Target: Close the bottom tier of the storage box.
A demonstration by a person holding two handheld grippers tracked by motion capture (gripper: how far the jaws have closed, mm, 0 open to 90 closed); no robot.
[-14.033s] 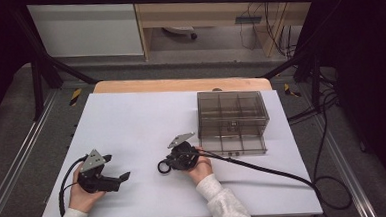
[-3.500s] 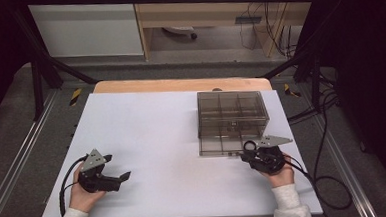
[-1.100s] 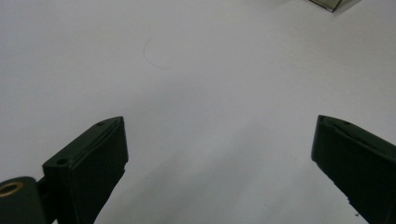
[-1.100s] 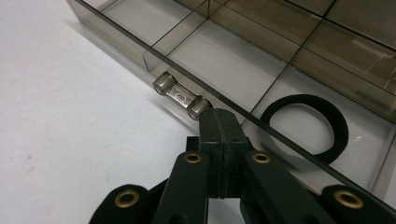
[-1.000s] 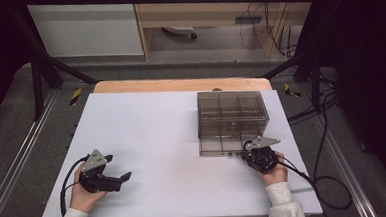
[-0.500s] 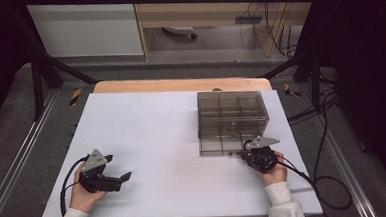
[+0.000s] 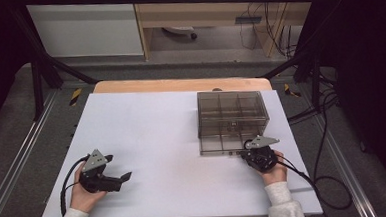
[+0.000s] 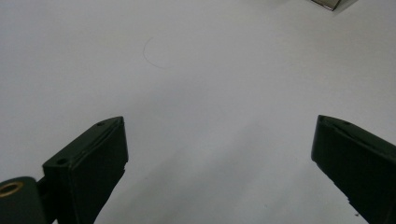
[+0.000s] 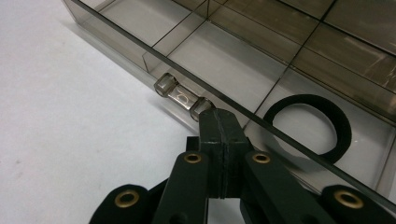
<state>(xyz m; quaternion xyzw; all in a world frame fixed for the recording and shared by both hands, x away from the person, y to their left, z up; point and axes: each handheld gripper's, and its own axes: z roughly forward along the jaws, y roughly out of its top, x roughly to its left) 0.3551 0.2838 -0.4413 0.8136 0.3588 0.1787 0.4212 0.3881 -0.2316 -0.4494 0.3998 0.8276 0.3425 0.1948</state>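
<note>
A smoky clear compartment box point(image 7: 231, 117) stands at the right of the white table point(image 7: 152, 125). A black ring point(image 9: 342, 128) lies in its front compartment, seen as the ring point(image 7: 246, 144) from above. My right gripper point(image 9: 219, 122) is shut with nothing between the jaws. Its tips touch the lid's front edge just beside the clear latch point(image 9: 181, 98). From above, the right gripper point(image 7: 244, 153) sits at the box's front right. My left gripper point(image 7: 118, 167) rests at the table's near left; in its own view the left gripper point(image 8: 219, 154) is open over bare table.
Cables trail from both grippers toward the near edge. A wooden strip point(image 7: 179, 84) borders the table's far side. Black frame posts and floor cables point(image 7: 327, 126) stand off the table to the right.
Since the oldest frame my right hand went from mid-table, with the black ring at its jaws, to the box's front; the ring now lies inside. Over the last second nothing moved.
</note>
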